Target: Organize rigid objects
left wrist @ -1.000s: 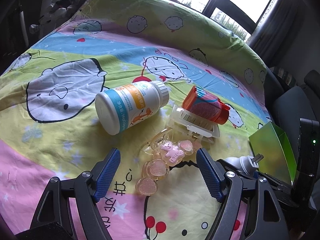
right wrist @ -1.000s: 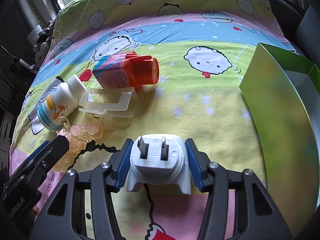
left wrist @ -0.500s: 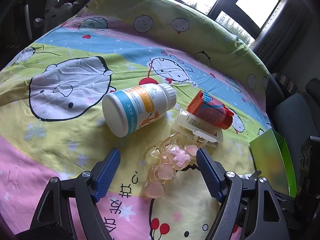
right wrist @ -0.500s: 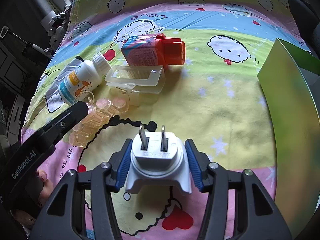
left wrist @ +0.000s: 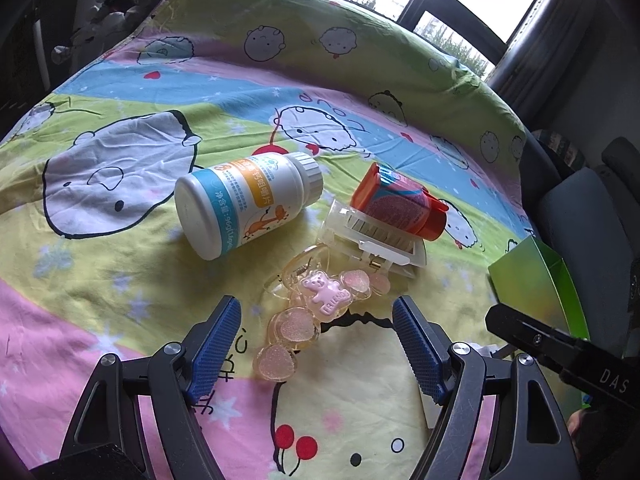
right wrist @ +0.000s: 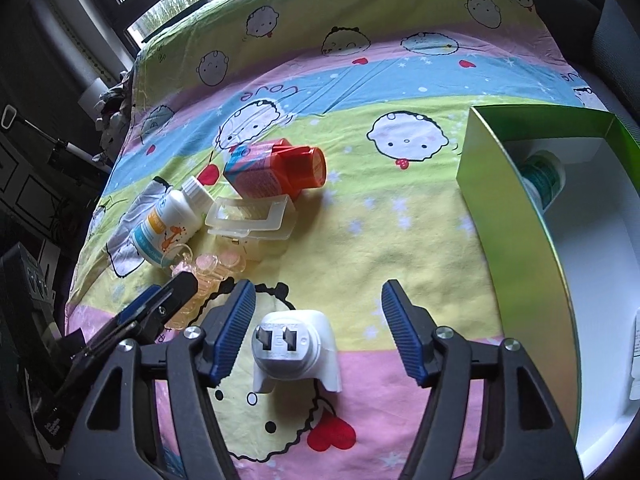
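Rigid objects are scattered over a cartoon-printed cotton sheet (right wrist: 400, 216), and one of them, a white moulded-plastic plug adapter with two flat metal prongs (right wrist: 295, 350), has just been let go. A second ago it was pinched between the ribbed blue pads of the right gripper (right wrist: 316, 330); now those jaws are opening, and the adapter is seen lying on the sheet between them at lower centre, touched by neither pad. It has been set down on the cloth, not in the glossy green cardboard box with a white interior (right wrist: 516, 216) at the right edge, so the sorting of this piece is judged unfinished.

The left gripper (left wrist: 316, 344) is held spread as before, nothing between its pads, above a translucent pink hair clip with a bear charm (left wrist: 312, 312) at lower centre. Beyond it lie a smooth white cylindrical pill bottle (left wrist: 248, 204), a clear hard-plastic claw clip (left wrist: 372, 244) and an orange-capped boxy container (left wrist: 400, 208), all close together.
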The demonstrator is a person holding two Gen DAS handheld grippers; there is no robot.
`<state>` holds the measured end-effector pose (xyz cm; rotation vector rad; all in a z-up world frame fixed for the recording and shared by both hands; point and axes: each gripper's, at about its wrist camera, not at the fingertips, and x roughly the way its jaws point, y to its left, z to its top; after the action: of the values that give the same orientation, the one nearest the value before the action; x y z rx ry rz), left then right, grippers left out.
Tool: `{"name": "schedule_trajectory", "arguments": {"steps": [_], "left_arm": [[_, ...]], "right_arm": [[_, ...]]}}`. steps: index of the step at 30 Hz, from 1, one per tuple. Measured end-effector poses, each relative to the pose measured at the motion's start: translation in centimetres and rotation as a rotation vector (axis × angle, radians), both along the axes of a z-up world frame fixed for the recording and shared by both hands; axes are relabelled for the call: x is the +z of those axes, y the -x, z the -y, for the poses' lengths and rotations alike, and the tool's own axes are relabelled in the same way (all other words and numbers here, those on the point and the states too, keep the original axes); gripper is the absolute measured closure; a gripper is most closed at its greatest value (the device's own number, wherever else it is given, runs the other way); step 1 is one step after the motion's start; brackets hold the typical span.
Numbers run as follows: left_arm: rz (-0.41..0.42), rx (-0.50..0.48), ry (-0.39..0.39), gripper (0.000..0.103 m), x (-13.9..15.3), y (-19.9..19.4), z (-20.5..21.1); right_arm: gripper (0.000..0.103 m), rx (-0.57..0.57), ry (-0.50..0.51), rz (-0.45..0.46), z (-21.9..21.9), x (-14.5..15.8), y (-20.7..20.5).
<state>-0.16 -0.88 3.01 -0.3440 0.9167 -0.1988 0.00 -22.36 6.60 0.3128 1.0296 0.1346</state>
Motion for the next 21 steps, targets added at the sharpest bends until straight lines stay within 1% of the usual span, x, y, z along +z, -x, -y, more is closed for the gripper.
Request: {"name": "schedule_trajectory", "arguments": {"steps": [5, 10, 14, 18, 21], "left_arm": [[0.011, -0.038, -0.026, 0.024, 0.0, 0.5, 1.3], [0.025, -0.067, -0.070, 0.024, 0.1, 0.9, 2.3], [0.022, -0.080, -0.046, 0.024, 0.5, 1.1, 2.3], [0.032, -0.095, -0.014, 0.024, 1.1, 1.6, 2.2], [0.023, -0.126, -0.012, 0.024, 1.3, 2.0, 2.8]], "right_arm": [[0.035, -0.024, -0.048, -0.005, 0.6, -0.2, -0.1], [0.035, -0.034, -0.091, -0.041, 0.9, -0.9, -0.4], [0.034, -0.035, -0.098, -0.059, 1.0, -1.1, -0.4], [0.034, -0.029, -0.153, -0.048, 1.5, -0.5, 0.1], [0.033, -0.024, -0.175, -0.048, 1.8, -0.3, 0.6]]}}
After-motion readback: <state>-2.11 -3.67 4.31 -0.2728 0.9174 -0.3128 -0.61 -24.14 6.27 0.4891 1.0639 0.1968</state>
